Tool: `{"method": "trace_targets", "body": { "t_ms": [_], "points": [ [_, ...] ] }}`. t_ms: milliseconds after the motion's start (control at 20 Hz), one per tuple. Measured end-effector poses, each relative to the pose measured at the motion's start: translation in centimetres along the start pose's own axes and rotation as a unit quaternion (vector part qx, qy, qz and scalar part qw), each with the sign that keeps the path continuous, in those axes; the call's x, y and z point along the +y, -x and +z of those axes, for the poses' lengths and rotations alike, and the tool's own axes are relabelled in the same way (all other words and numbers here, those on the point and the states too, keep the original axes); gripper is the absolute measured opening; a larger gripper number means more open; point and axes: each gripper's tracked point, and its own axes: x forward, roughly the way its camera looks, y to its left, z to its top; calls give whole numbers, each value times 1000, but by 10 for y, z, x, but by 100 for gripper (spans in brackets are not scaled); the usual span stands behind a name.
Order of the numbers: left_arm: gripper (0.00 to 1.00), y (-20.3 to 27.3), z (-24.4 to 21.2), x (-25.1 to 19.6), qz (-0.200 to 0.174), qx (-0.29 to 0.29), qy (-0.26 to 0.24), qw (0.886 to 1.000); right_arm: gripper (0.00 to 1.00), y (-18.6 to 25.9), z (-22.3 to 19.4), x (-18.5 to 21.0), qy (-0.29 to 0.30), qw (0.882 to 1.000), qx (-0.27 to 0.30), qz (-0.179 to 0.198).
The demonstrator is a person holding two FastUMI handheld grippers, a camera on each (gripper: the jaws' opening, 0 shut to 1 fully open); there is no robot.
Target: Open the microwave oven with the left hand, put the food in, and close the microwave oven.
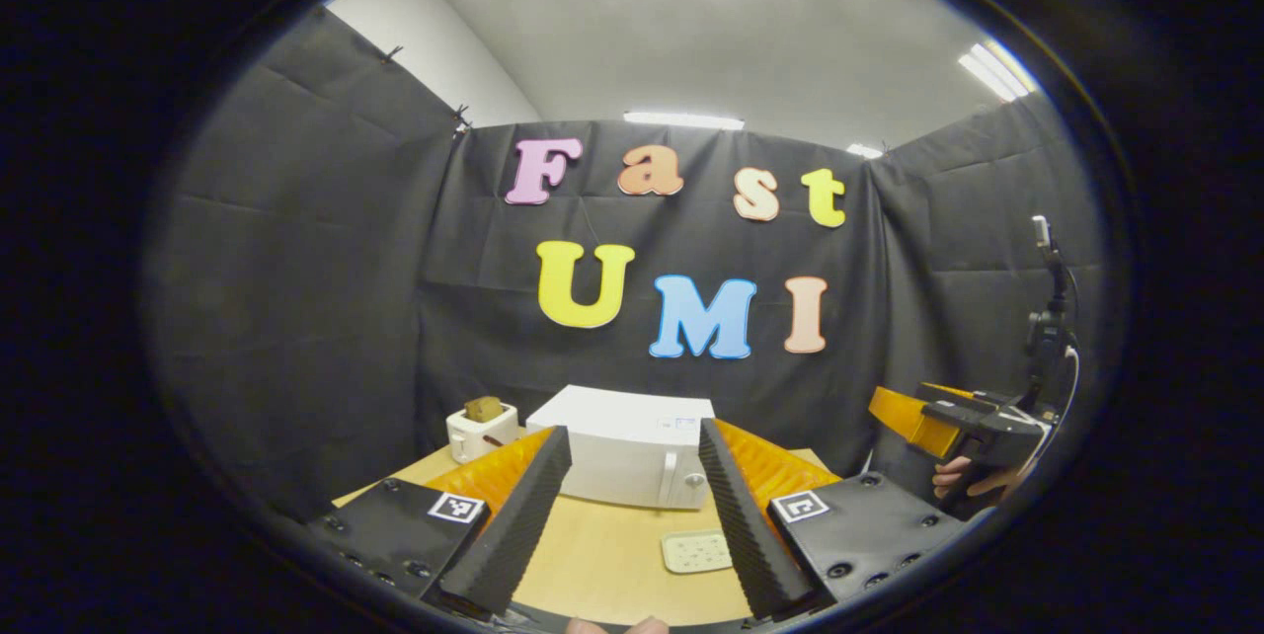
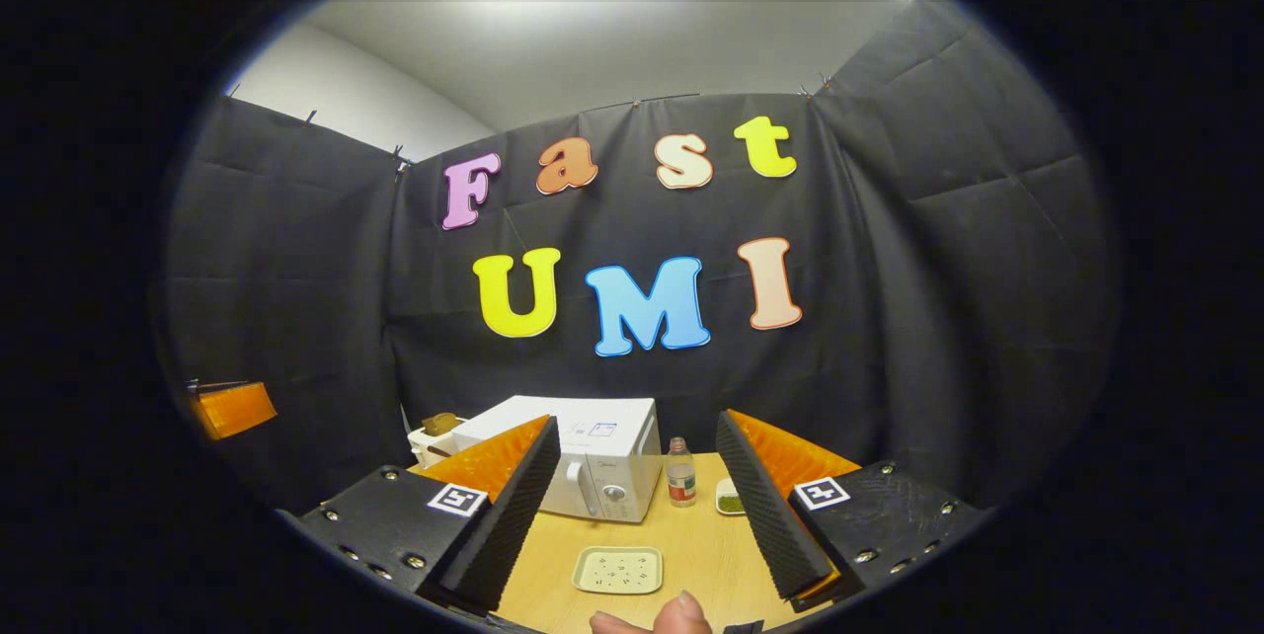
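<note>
Left tongs (image 1: 632, 515): fingers spread wide, nothing between them, held above the near edge of the worktop (image 1: 612, 565). I am aimed at the microwave (image 1: 627, 451).

Right tongs (image 2: 637, 515): likewise wide apart and holding nothing, high above the worktop. In the left gripper view I also see them far off to one side, with the hand (image 1: 963, 481) that carries them.

Microwave: white, door shut, at the back of the worktop. Its handle (image 1: 670, 478) is a thin vertical bar beside the dial.

Food tray (image 2: 618, 570): pale, shallow, flat on the worktop in front of the microwave, apart from it. I take this for the food to load; what lies on it is too small to tell.

Toaster (image 1: 482, 429): white, just beside the microwave.

Bottle (image 2: 679, 476) and small dish (image 2: 730, 498): near the microwave on its dial side.

Risks, as I judge them:
- Slim handle; a poorly centred grip could slip off.
- Pulling hard could drag the light oven forward toward the tray.
- Shallow tray offers little edge; it may tilt on lifting.
- The bottle could be knocked over.
</note>
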Motion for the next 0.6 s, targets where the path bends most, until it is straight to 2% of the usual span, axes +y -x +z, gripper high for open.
{"method": "trace_targets", "body": {
  "t_ms": [50, 400, 600],
  "points": [
    [87, 1, -1, 6, -1, 1, -2, 1000, 97, 0, -1, 5, -4, 1000, 3, 0],
    [87, 8, 0, 54, 10, -6, -10, 1000, 97, -1, -6, 48, 8, 1000, 5, 4],
    [87, 11, -3, 70, 12, -3, -13, 1000, 97, -2, -10, 58, 13, 1000, 10, 4]
  ]
}}
